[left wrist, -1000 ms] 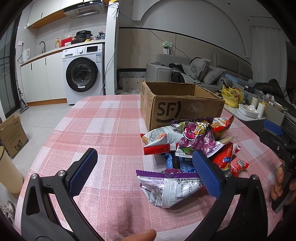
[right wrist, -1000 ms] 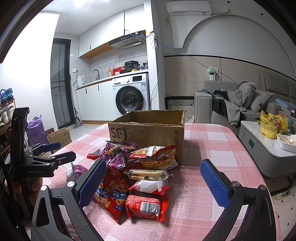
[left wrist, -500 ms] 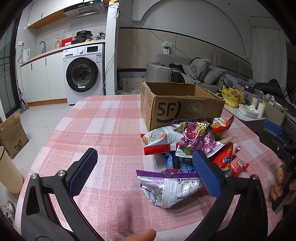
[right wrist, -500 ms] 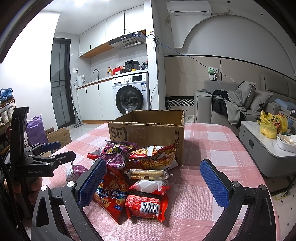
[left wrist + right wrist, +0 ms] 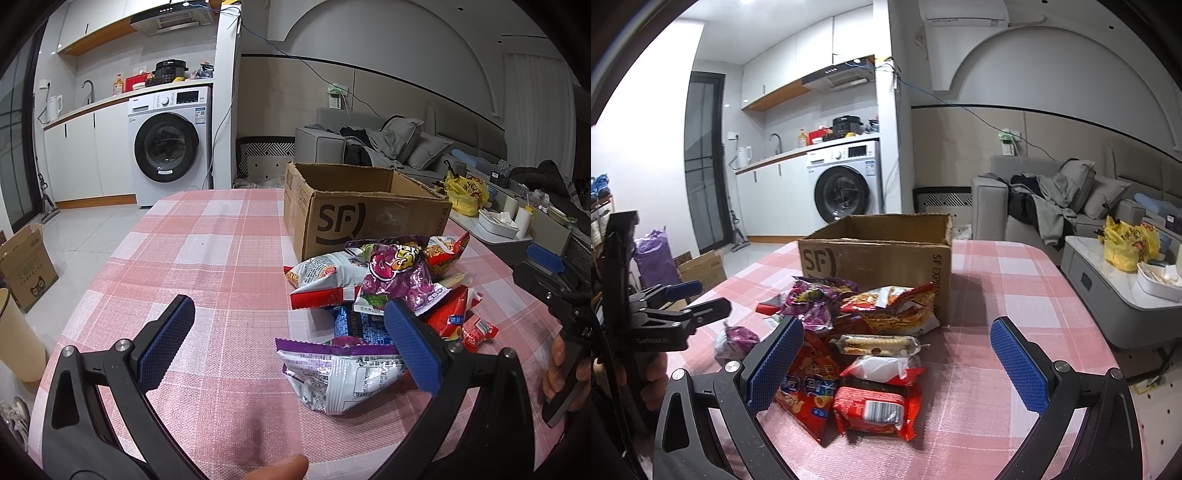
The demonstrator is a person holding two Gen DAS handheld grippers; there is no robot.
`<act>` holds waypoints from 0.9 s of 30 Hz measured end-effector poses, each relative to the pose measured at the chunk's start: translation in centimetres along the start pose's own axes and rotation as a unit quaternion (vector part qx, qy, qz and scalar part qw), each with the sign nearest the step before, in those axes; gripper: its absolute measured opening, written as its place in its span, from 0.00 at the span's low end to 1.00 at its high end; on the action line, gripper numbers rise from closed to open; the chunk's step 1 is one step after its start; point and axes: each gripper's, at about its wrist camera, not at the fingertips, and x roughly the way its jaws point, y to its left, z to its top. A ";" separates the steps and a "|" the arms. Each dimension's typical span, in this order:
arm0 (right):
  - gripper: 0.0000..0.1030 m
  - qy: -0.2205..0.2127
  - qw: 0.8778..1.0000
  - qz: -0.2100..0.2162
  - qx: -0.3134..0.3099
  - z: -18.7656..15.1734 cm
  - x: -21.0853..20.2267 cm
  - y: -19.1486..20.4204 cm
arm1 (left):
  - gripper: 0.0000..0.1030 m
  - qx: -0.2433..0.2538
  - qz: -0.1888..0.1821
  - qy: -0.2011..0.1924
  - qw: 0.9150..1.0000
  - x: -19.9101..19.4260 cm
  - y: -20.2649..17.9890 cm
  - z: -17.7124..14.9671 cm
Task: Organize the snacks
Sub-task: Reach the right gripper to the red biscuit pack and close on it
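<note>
Left claw [image 5: 291, 338] spread, empty | right claw [image 5: 895, 360] spread, empty | unchanged since earlier frames | snack pile [image 5: 864, 339] untouched beside box [image 5: 879, 269]; sorting unstarted.

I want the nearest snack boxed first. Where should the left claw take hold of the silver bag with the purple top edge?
Probably the purple crimped seal: the silver bag lies flat, puffed in the middle, with that flat seal facing the cardboard box. The open left claw would best come from above, a finger on each face of the seal, since the blue packet crowds it.
</note>
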 end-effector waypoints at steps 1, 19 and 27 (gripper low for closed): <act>1.00 0.002 1.000 -0.003 0.001 0.0 0.1 -0.1 | 0.99 -0.001 0.001 0.002 1.000 0.0 0.0 0.0; 1.00 0.193 0.981 0.004 0.025 -2.2 4.6 -0.7 | 0.99 0.014 -0.023 0.080 0.996 1.3 -0.4 -1.1; 1.00 0.212 0.975 0.028 0.054 -2.4 4.4 -1.6 | 0.99 0.011 -0.071 0.117 0.990 1.1 -0.6 -2.1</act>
